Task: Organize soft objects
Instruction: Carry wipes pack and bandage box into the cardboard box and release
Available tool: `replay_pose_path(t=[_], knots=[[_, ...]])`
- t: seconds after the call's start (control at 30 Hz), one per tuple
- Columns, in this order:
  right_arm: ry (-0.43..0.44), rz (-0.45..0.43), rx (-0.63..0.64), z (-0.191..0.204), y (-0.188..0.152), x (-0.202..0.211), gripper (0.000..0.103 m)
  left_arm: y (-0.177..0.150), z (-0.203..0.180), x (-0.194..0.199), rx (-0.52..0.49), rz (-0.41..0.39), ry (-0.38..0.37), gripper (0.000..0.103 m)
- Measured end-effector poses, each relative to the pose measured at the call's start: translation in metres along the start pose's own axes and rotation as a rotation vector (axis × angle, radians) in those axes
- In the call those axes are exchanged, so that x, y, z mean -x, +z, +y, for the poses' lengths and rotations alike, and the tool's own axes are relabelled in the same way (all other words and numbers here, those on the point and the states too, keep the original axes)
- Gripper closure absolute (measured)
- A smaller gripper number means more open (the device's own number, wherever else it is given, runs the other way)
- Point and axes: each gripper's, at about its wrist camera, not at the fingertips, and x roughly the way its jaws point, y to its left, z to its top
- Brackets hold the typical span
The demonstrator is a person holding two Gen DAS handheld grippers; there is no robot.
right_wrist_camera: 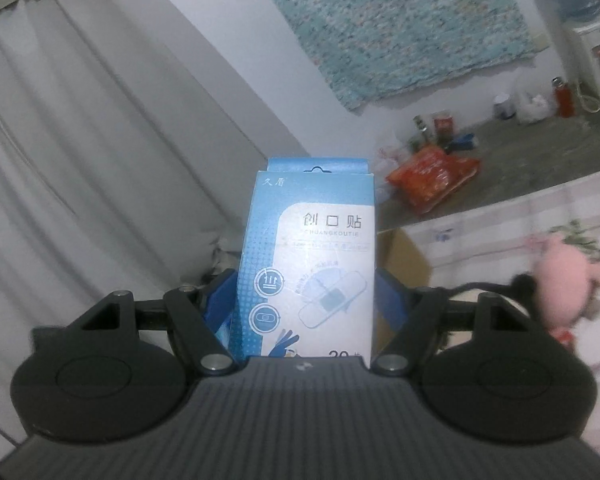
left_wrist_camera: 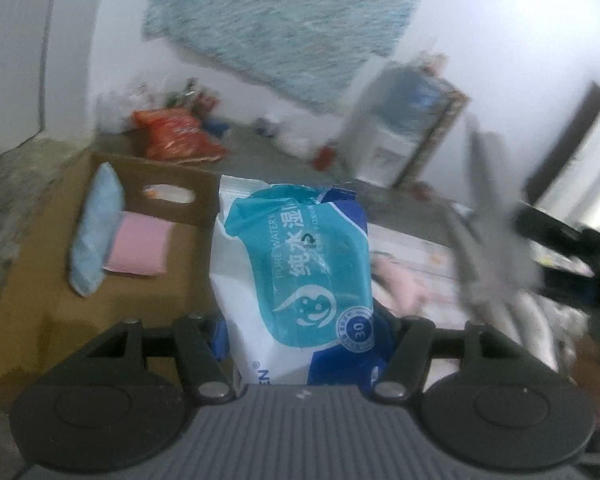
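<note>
A white and teal wet-wipes pack (left_wrist_camera: 296, 280) stands upright, clamped in the left tool (left_wrist_camera: 302, 344). At ten o'clock from it, a blue pack (left_wrist_camera: 94, 236) and a pink pack (left_wrist_camera: 138, 246) lie touching inside the cardboard box (left_wrist_camera: 52, 280). A blue plaster box (right_wrist_camera: 308, 268) stands upright, pinched in the right tool (right_wrist_camera: 306, 320); a pink plush toy (right_wrist_camera: 564, 280) lies at three o'clock.

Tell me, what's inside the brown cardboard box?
In the cardboard box lie a pale blue packet, leaning against the left wall, and a pink packet beside it. The wipes pack in the left gripper hides the box's right part.
</note>
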Motion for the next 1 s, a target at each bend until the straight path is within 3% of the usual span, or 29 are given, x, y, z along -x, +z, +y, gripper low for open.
replay_pose_path(t=[0.2, 0.37, 0.67, 0.83, 0.9, 1.0], knots=[[0.012, 0.043, -0.019, -0.004, 0.005, -0.049, 0.031, 0.047, 0.056, -0.094, 0.042, 0.116, 0.122, 0.037], [-0.016, 0.077, -0.04, -0.02, 0.003, -0.082, 0.031, 0.069, 0.085, -0.17, 0.028, 0.204, 0.146, 0.037], [-0.078, 0.125, -0.07, -0.059, -0.001, -0.117, 0.031, 0.076, 0.115, -0.264, -0.042, 0.256, 0.228, 0.037], [-0.099, 0.143, -0.051, -0.06, -0.002, -0.129, 0.03, 0.077, 0.127, -0.26, 0.02, 0.224, 0.184, 0.025], [-0.112, 0.152, -0.045, -0.058, -0.003, -0.131, 0.03, 0.08, 0.129, -0.248, 0.047, 0.203, 0.175, 0.018], [-0.128, 0.16, -0.04, -0.047, -0.003, -0.133, 0.03, 0.089, 0.128, -0.215, 0.07, 0.149, 0.147, 0.018]])
